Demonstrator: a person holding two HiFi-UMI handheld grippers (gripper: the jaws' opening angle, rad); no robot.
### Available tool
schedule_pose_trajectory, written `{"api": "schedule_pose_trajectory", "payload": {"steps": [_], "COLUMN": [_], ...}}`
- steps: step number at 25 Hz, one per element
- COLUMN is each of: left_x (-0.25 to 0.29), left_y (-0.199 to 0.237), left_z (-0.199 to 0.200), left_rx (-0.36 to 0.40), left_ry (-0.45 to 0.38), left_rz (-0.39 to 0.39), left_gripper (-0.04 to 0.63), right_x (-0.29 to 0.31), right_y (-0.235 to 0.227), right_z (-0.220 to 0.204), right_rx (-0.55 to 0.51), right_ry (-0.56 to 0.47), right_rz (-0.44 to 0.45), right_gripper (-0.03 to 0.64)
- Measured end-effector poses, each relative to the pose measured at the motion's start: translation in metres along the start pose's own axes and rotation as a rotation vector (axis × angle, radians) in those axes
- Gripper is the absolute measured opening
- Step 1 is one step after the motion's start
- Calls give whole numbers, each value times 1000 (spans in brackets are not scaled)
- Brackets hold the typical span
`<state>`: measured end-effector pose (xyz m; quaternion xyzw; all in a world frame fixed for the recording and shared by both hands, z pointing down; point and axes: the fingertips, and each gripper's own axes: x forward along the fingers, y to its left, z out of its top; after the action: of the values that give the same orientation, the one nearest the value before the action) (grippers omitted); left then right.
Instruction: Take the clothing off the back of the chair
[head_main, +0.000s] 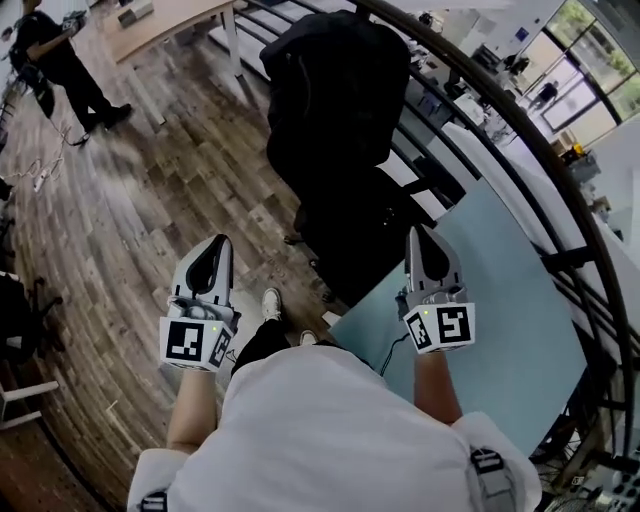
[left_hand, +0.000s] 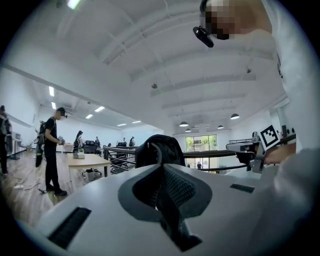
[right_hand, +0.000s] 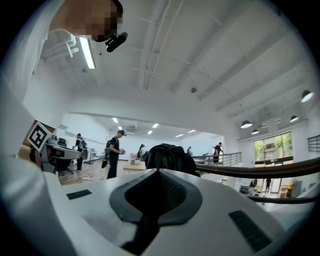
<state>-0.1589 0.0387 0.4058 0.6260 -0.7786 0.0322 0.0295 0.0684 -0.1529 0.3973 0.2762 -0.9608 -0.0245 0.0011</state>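
Right gripper (head_main: 427, 238) beside table (head_main: 500, 300) faces clothing (head_main: 330, 90) near railing (right_hand: 270, 170).

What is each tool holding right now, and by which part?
Nothing. The left tool and right tool both have their jaws together with nothing between them. The black clothing hangs on the chair ahead, apart from both.

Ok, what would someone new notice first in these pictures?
The black clothing draped over the chair back, top centre of the head view, dark against the wood floor. Nearer, the left gripper and right gripper point toward it, jaws together and empty, with a pale blue table at right.
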Motion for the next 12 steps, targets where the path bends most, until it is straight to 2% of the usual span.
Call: {"api": "schedule_pose_trajectory", "payload": {"steps": [2, 4, 7, 12], "left_x": [22, 41, 66, 94], "left_y": [9, 23, 43, 64], "left_z": [2, 9, 20, 21], "left_rx": [-3, -6, 16, 28], "left_ry": [5, 3, -20, -11], "left_rz": [-66, -109, -157, -210], "left_gripper": [34, 34, 34, 34], "right_x": [1, 9, 28, 48], "right_y": [-15, -18, -15, -9], "right_z": [4, 5, 5, 14], "right_rx": [3, 25, 20, 7], "right_ry": [9, 25, 40, 23], "right_rz": [-109, -168, -206, -260], "right_gripper": [20, 20, 20, 20]}}
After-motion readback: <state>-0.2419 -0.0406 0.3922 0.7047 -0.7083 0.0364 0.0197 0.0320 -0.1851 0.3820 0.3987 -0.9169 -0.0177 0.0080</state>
